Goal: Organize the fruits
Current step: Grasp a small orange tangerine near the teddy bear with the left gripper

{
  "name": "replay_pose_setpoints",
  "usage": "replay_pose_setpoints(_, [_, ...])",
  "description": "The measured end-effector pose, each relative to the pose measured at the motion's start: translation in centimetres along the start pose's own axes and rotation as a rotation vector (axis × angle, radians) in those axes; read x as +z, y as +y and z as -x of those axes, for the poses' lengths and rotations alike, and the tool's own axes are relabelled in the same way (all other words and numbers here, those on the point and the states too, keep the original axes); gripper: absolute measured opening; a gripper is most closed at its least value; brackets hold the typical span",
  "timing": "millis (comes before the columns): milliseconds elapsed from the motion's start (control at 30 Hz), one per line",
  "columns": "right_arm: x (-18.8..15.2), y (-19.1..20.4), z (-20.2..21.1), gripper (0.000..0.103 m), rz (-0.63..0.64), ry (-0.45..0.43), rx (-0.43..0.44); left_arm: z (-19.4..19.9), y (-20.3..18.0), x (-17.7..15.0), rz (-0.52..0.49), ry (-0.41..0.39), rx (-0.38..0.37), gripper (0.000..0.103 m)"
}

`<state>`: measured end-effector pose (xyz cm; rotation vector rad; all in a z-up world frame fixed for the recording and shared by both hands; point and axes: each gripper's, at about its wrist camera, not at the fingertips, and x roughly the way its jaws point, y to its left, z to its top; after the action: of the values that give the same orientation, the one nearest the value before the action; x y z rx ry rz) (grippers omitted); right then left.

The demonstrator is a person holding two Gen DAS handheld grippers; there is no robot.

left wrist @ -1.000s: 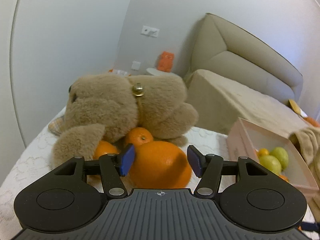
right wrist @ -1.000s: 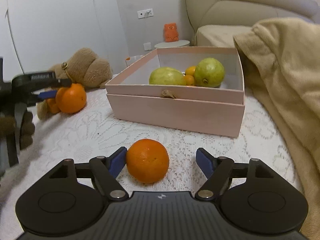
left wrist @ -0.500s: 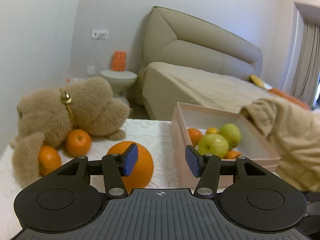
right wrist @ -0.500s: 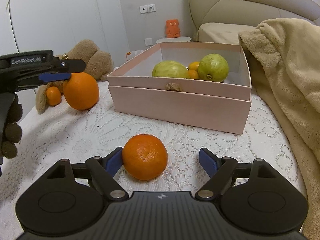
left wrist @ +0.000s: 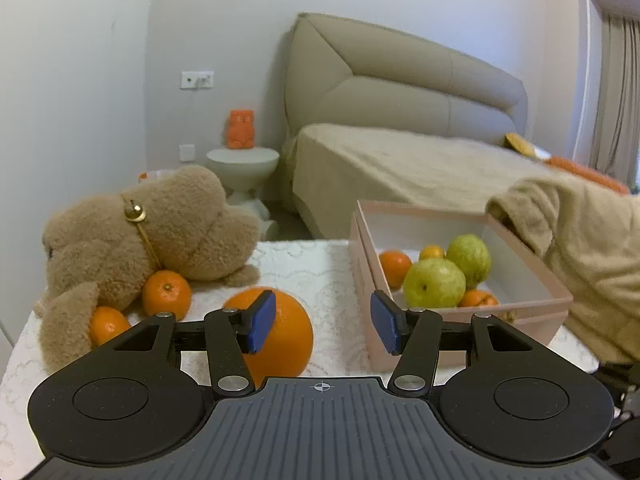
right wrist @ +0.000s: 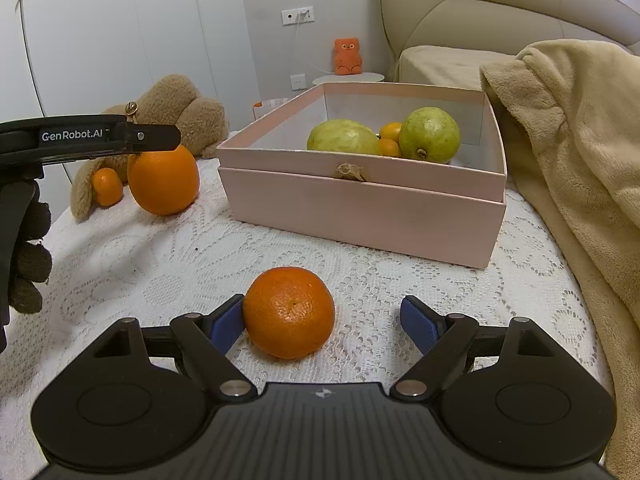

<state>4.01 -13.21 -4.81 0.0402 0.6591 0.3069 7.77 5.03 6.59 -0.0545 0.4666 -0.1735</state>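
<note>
A large orange [left wrist: 282, 334] lies on the lace tablecloth, behind my left gripper's left finger. My left gripper [left wrist: 323, 326] is open and empty, raised above the cloth and facing the pink box [left wrist: 532, 312]. The box holds two green guavas [left wrist: 434, 284] and small oranges. In the right wrist view, my right gripper [right wrist: 324, 326] is open around a mandarin [right wrist: 289, 312] on the cloth; its left pad touches the fruit. The pink box [right wrist: 360, 216] is beyond it. The large orange [right wrist: 164, 180] sits under the left gripper's finger [right wrist: 88, 138].
A brown teddy bear [left wrist: 132, 236] lies at the table's left with two small oranges [left wrist: 166, 294] against it. A beige blanket [right wrist: 568, 168] drapes the table's right side by the box. A bed and a side table stand behind.
My left gripper has swung right and lifted away from the large orange, which now sits left of the jaws. My right gripper has edged slightly closer to the mandarin.
</note>
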Motion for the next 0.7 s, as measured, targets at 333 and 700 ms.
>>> replay_pose_setpoints(333, [0.0,0.0,0.0,0.084,0.003,0.001,-0.002,0.8,9.4,0.9,0.269,0.012,0.168,0.058])
replay_pose_setpoints(700, [-0.1,0.1,-0.1,0.085,0.012,0.003,-0.007,-1.7,9.6,-0.6,0.142,0.069,0.417,0.053])
